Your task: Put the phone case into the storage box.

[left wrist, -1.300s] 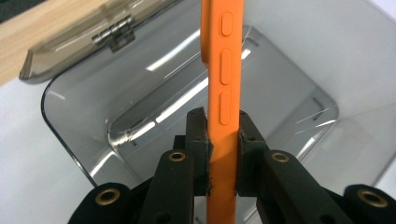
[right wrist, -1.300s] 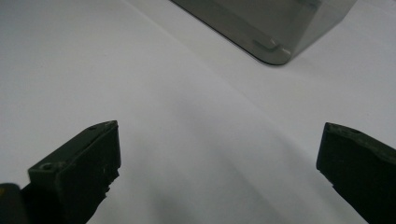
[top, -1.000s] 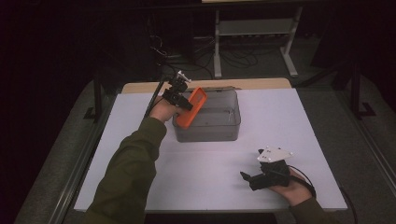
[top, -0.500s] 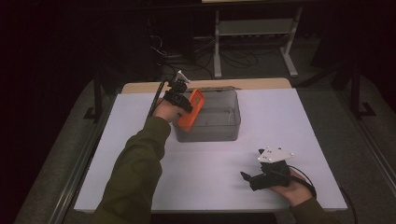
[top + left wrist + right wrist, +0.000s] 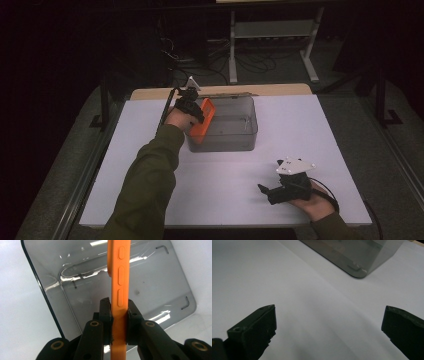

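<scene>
An orange phone case (image 5: 204,124) hangs tilted over the left end of a clear grey bin (image 5: 250,116), its lower end dipping inside the rim. My left gripper (image 5: 199,116) is shut on it. In the left gripper view the black pads pinch the case (image 5: 120,277) by its side edge with the buttons, above the bin's floor (image 5: 75,290); the left gripper (image 5: 119,307) points down into the bin. My right gripper (image 5: 263,189) rests low on the white table near the front right, open. Its own view shows the right gripper (image 5: 329,322) with wide jaws, nothing between them, and the bin's corner (image 5: 354,257) ahead.
The white tabletop (image 5: 310,135) spreads around the bin, with a wooden strip (image 5: 270,90) at its far edge. A grey metal stand (image 5: 272,30) and cables lie on the dark floor beyond. Dark rails run along the table's left side (image 5: 102,120).
The orange case has sunk a little at the bin's left end and stands more on edge. The right gripper has stayed still.
</scene>
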Available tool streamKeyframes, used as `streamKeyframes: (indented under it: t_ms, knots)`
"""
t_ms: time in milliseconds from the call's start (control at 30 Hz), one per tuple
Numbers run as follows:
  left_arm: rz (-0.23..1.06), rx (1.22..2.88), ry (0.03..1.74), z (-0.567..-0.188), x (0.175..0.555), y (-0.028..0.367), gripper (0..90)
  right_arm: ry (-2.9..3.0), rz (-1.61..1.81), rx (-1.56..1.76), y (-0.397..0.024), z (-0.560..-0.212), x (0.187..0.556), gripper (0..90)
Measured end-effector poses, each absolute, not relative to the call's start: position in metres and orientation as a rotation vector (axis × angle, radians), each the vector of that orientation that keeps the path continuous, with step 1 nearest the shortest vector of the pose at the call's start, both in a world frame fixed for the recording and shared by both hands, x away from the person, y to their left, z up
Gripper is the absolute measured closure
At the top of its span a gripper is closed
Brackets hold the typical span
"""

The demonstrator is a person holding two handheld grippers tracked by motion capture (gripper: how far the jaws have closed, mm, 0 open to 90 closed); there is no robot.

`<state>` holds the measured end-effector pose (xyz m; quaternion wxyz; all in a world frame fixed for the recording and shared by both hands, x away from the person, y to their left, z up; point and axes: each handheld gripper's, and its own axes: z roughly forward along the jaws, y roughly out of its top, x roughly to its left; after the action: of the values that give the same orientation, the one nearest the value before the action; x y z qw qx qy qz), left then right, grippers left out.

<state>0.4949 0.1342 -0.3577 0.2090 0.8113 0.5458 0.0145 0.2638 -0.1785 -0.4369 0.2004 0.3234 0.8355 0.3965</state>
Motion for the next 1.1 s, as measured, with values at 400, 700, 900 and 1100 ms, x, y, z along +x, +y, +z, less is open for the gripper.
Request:
streamKeyframes:
  t_ms: [400, 700, 900, 1100]
  knots:
    - [0.027, 2.257, 1.605, -0.361, 0.498, 0.130, 78.6, 2.335, 1.108, 0.901, -0.178, -0.437, 0.264, 0.0]
    - [0.061, 2.304, 1.667, -0.364, 0.499, 0.122, 78.6, 2.335, 1.108, 0.900, -0.179, -0.437, 0.264, 0.0]
    - [0.057, 2.328, 1.688, -0.367, 0.499, 0.119, 78.5, 2.334, 1.109, 0.899, -0.179, -0.437, 0.263, 0.0]
    - [0.063, 2.341, 1.695, -0.370, 0.499, 0.116, 78.4, 2.333, 1.109, 0.901, -0.179, -0.437, 0.263, 0.0]
